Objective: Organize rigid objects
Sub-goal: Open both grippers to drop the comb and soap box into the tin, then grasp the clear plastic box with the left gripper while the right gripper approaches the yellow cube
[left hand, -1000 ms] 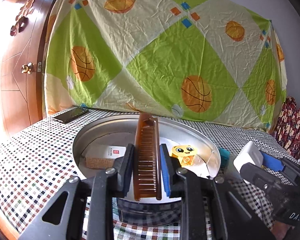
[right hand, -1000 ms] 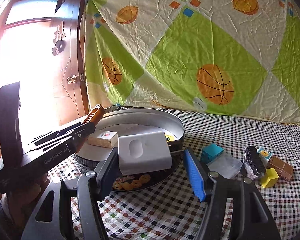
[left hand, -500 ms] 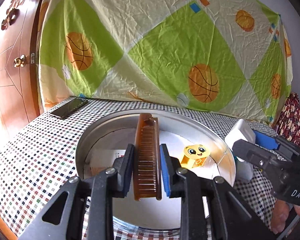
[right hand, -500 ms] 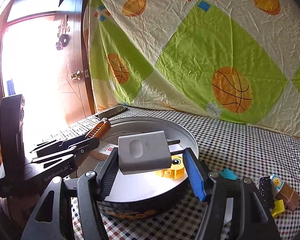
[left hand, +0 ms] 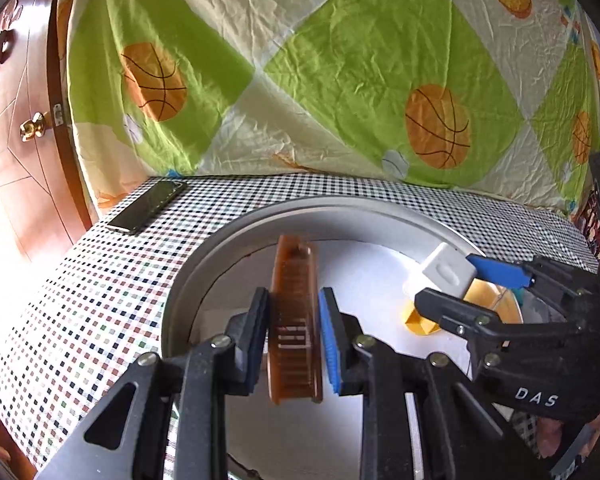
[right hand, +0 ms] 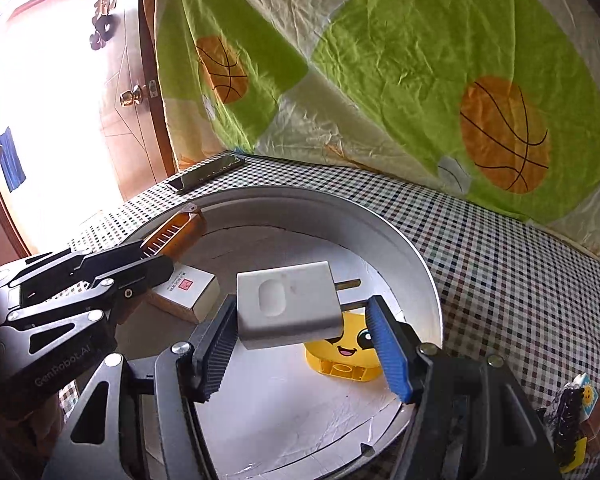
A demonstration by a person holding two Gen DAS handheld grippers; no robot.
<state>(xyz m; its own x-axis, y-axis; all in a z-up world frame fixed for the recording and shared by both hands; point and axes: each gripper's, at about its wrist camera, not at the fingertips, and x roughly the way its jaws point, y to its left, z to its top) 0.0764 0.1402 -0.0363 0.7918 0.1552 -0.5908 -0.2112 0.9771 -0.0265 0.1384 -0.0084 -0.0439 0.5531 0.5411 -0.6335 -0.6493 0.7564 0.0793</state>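
A brown comb stands on edge between the pads of my left gripper, over the white floor of a round metal tin. Its jaws are opening and the comb looks blurred, though the pads still touch it. My right gripper is shut on a white charger plug, prongs pointing right, above the tin. Under it in the tin lie a yellow smiley block and a small white box. In the left wrist view the right gripper and charger hang over the tin's right side.
A black phone lies on the checked tablecloth behind the tin at the left. Small toy blocks sit on the cloth to the right of the tin. A basketball-print sheet hangs at the back, and a wooden door stands at the left.
Both grippers have moved forward over the tin with their loads and tipped downward. The charger, which was near the tin's front rim, now hangs above the yellow block.
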